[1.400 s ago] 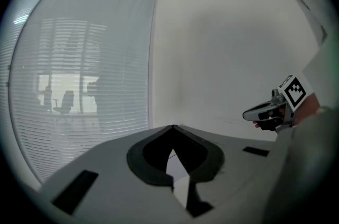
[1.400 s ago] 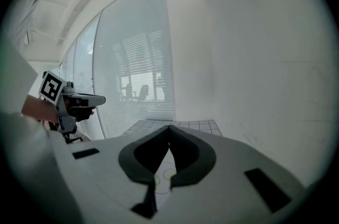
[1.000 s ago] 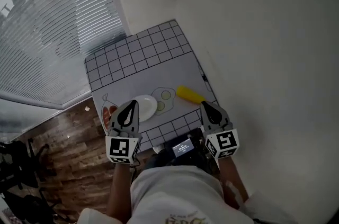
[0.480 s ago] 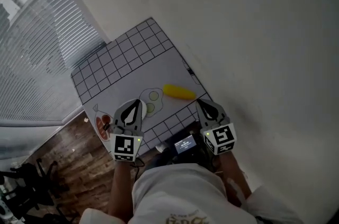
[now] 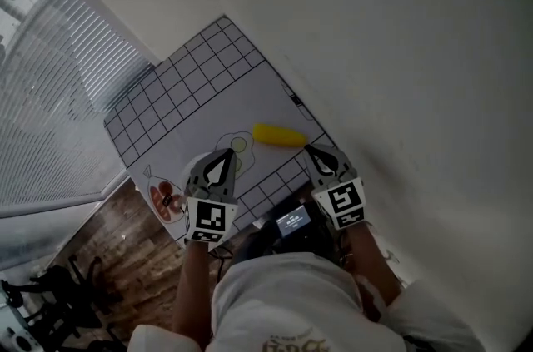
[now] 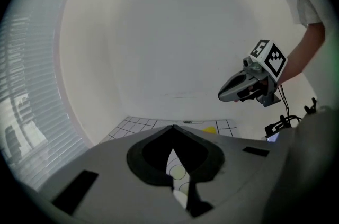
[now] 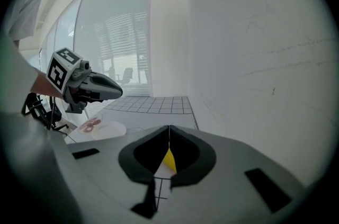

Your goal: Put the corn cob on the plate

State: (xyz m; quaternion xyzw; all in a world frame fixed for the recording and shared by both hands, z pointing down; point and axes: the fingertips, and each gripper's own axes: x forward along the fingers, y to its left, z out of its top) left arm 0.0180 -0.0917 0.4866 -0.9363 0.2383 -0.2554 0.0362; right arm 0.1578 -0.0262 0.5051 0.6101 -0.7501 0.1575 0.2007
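A yellow corn cob (image 5: 279, 135) lies on the white grid-edged mat (image 5: 208, 92), near its right edge. My right gripper (image 5: 315, 152) is shut and empty, its tip just short of the cob's near right end; the cob (image 7: 168, 159) shows through the gap behind its jaws. The left gripper (image 5: 223, 156) is also shut and empty, hovering over the mat's near left part. It covers most of the white plate in the head view. The plate (image 7: 108, 129) shows in the right gripper view, below the left gripper (image 7: 100, 88). The left gripper view catches the cob (image 6: 210, 130) and the right gripper (image 6: 238, 91).
The mat lies on a small table against a white wall (image 5: 400, 51) on the right. Printed fried eggs (image 5: 239, 146) and a red food print (image 5: 165, 199) mark the mat. Window blinds (image 5: 42, 92) stand at the left, wooden floor (image 5: 108, 259) lies below, and a small screen device (image 5: 293, 220) sits at my chest.
Both grippers have sunk toward the mat. The left one has moved forward over the plate and rolled; the right has edged nearer the cob. Both stay shut.
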